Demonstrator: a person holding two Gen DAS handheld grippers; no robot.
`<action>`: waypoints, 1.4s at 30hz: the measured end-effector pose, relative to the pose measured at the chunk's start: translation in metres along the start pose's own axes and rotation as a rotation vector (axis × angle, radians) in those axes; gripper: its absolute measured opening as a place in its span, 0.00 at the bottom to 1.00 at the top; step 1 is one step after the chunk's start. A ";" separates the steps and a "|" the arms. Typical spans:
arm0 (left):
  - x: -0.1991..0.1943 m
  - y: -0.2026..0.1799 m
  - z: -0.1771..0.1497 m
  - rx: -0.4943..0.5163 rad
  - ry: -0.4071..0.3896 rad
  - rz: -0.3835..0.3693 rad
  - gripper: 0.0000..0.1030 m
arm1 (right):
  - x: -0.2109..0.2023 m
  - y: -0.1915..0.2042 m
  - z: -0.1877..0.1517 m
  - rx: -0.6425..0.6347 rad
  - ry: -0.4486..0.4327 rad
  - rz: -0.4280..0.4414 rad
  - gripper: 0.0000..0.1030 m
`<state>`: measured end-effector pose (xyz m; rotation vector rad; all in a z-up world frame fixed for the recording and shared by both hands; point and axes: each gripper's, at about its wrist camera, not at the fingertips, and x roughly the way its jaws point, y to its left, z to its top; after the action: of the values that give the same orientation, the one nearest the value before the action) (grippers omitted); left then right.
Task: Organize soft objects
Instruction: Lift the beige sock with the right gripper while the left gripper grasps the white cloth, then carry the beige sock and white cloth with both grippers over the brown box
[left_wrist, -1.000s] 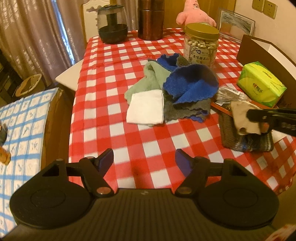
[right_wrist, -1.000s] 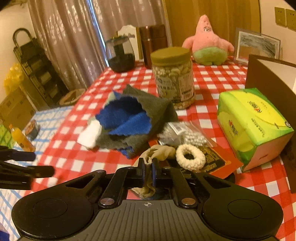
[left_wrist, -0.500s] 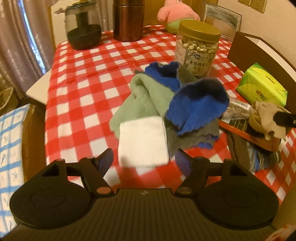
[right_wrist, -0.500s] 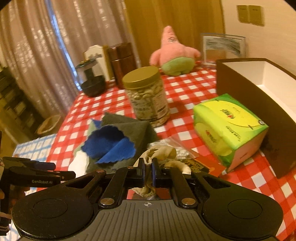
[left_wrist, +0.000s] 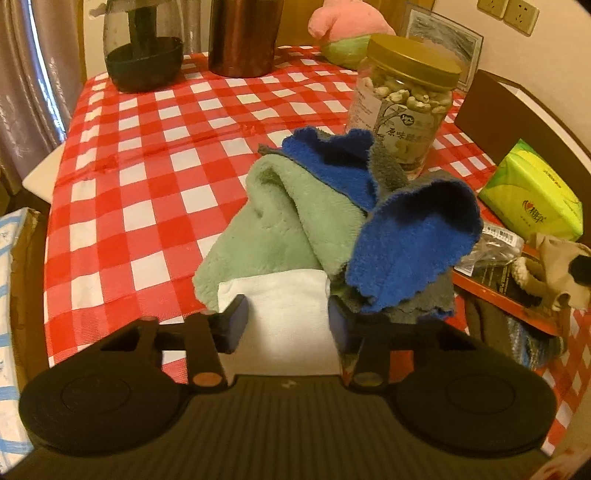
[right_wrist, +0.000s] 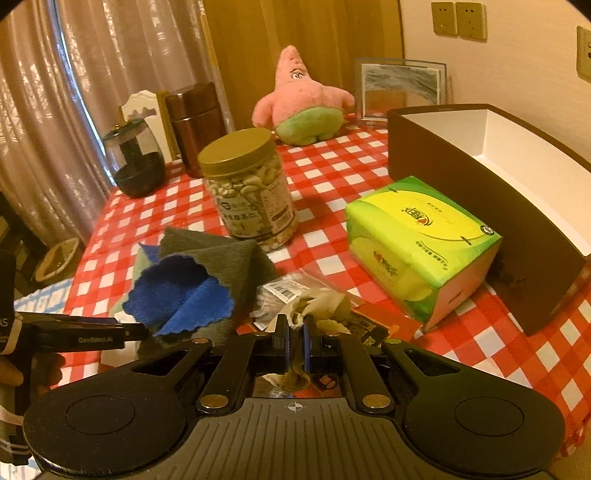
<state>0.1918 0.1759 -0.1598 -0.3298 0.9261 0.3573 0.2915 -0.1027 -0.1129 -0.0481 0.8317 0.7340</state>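
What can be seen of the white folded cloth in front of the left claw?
The white cloth is a flat, folded rectangle of plain woven-looking fabric lying on the checked tablecloth. Its far edge tucks under the green fleece towel, and its right side meets the blue and grey cloth. The open left claw straddles it, one finger at each side; contact is unclear. The near edge is hidden behind the claw body.

I count four cloths (left_wrist: 280, 221), one jar (right_wrist: 249, 192), one plush (right_wrist: 301, 99), one tissue pack (right_wrist: 421, 243), one box (right_wrist: 461, 162), two canisters (left_wrist: 242, 37).
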 end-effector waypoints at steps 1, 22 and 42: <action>-0.001 0.002 -0.001 -0.001 0.001 -0.010 0.29 | 0.000 0.000 0.000 0.002 0.001 -0.003 0.07; -0.077 0.008 -0.017 0.113 -0.043 -0.083 0.02 | -0.021 0.021 -0.008 -0.007 0.010 0.053 0.07; -0.102 -0.141 -0.008 0.380 -0.063 -0.386 0.03 | -0.098 -0.038 -0.035 0.115 -0.016 -0.041 0.07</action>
<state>0.1916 0.0306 -0.0630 -0.1404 0.8268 -0.1632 0.2478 -0.1983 -0.0785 0.0433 0.8537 0.6467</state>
